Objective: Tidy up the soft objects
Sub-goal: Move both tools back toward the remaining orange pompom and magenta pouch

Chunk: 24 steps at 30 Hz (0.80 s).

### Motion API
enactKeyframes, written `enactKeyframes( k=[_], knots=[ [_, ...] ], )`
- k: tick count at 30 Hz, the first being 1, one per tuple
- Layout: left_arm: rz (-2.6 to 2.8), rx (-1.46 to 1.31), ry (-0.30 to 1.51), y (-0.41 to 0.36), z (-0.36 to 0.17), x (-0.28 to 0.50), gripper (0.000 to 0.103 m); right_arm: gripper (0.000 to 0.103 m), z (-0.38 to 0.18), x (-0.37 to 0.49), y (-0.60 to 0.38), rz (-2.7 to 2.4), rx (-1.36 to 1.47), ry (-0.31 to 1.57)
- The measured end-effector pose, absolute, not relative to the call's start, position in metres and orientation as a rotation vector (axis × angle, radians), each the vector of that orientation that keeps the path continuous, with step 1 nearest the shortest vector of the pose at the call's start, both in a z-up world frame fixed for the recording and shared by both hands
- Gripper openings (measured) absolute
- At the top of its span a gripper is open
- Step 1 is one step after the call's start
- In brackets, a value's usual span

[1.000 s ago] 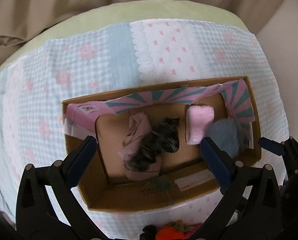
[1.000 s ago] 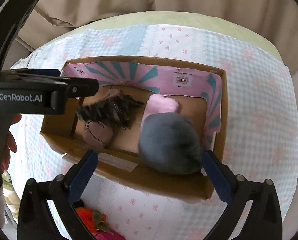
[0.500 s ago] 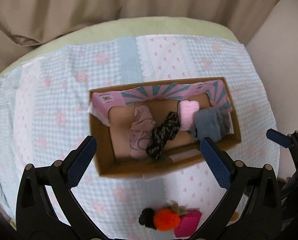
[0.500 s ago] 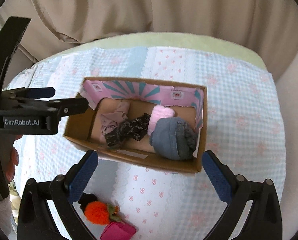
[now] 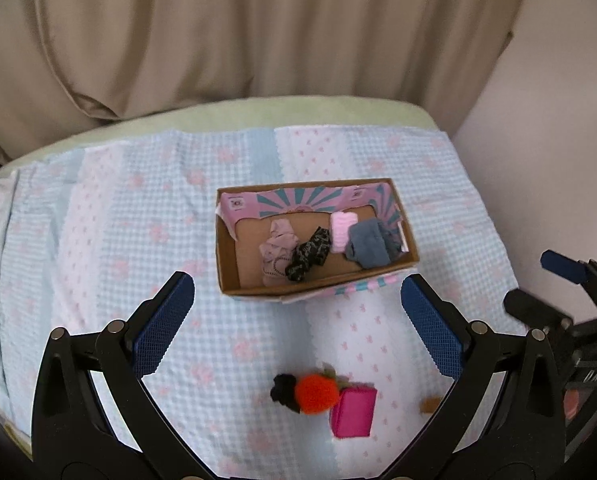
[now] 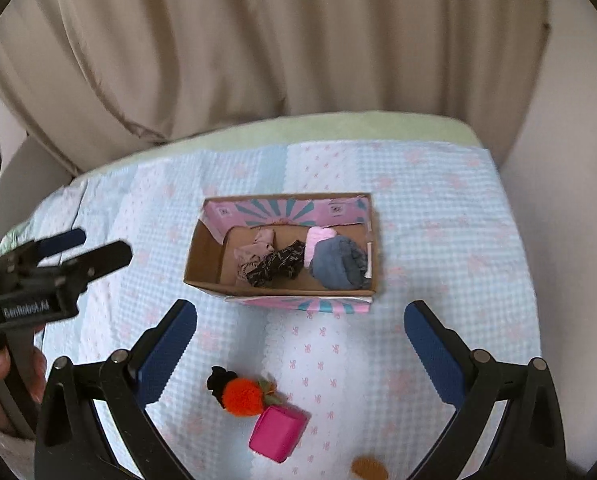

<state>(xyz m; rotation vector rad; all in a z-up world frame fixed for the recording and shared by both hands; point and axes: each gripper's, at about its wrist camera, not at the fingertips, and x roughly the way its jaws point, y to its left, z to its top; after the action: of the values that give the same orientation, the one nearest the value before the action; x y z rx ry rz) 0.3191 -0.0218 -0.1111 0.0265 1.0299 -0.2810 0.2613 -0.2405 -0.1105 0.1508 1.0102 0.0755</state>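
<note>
A bed with a pale blue gingham floral cover (image 5: 98, 240) carries everything; an open brown cardboard box (image 5: 228, 264) sits ahead of the jaws. Between the jaws, nearer, lie an orange pompom (image 5: 314, 394), a black fuzzy piece (image 5: 283, 387) and a magenta block (image 5: 354, 412), touching.

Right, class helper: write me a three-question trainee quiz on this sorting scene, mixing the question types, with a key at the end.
1. True or false: the cardboard box holds four soft items.
2. Multiple choice: which item lies at the box's right end? A) pink roll B) grey-blue bundle C) black patterned piece
3. Fill in: beside the orange pom-pom on the tablecloth lies a magenta ____.

Key
1. True: the three above plus a beige piece.
2. B
3. block. Both the left gripper and the right gripper are open and empty.
</note>
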Motion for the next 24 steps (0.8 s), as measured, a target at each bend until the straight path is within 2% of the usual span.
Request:
enactKeyframes(
  k=[10, 24],
  knots=[
    [-0.24, -0.042, 0.908, 0.005, -0.076, 0.212, 0.103, 0.103, -0.073, 0.17, -0.253, -0.044, 0.167, 0.909],
    [-0.187, -0.096, 0.886, 0.012, -0.087, 0.106, 0.103, 0.103, -0.088, 0.083, -0.259, 0.0, 0.177, 0.884]
  ],
)
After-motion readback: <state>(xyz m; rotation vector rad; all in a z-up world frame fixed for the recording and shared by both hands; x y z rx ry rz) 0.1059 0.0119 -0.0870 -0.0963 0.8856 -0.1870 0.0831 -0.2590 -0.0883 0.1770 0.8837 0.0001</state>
